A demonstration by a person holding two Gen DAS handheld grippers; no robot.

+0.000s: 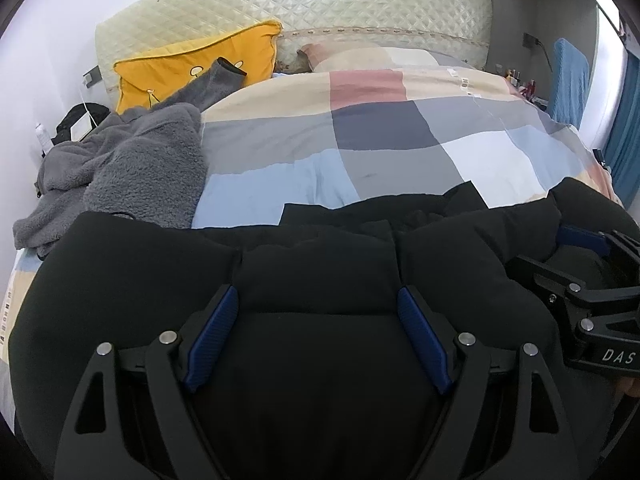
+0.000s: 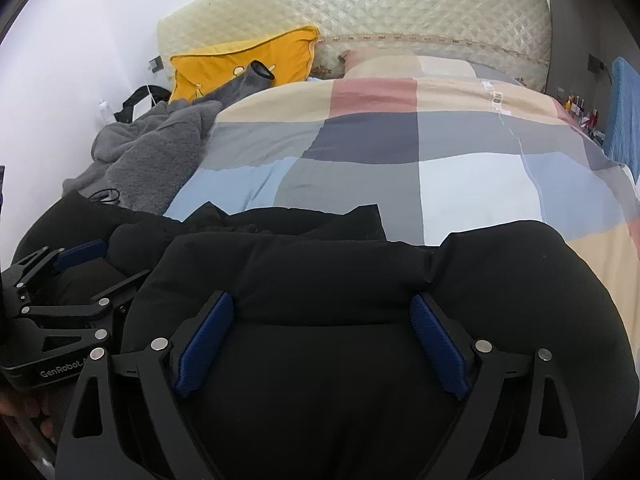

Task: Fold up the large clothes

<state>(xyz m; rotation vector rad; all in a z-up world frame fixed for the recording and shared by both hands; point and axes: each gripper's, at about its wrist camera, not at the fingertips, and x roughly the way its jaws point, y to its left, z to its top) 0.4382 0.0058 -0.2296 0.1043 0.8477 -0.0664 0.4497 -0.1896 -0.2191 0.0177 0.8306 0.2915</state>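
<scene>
Two hand-held grippers point down at a puffy black jacket (image 1: 320, 264) that lies across the near end of a bed. In the left wrist view, the left gripper (image 1: 318, 308) has its jaws spread wide, its blue pads (image 1: 212, 340) standing on either side of a padded section of the jacket; whether they press on the fabric cannot be told. The right gripper (image 1: 568, 264) shows at the right edge of that view, beside the left one, also over the jacket. In the right wrist view, the right gripper's jaws stand spread wide too, a quilted panel of the jacket between its blue pads, and the left gripper appears at the lower left with a hand (image 2: 24, 404) partly visible under it. Beyond the jacket's far edge stretches a checked duvet (image 1: 380, 132) in blocks of blue, grey, white, cream and pink, covering most of the bed. To the left of the duvet, a grey fleece garment (image 1: 132, 160) lies in a crumpled heap, one sleeve reaching up over a yellow cushion (image 1: 192, 64). Farther back, a pillow (image 1: 360, 56) rests near a cream quilted headboard (image 1: 320, 4). At the far right stands something blue (image 1: 570, 76) by a grey wall.
</scene>
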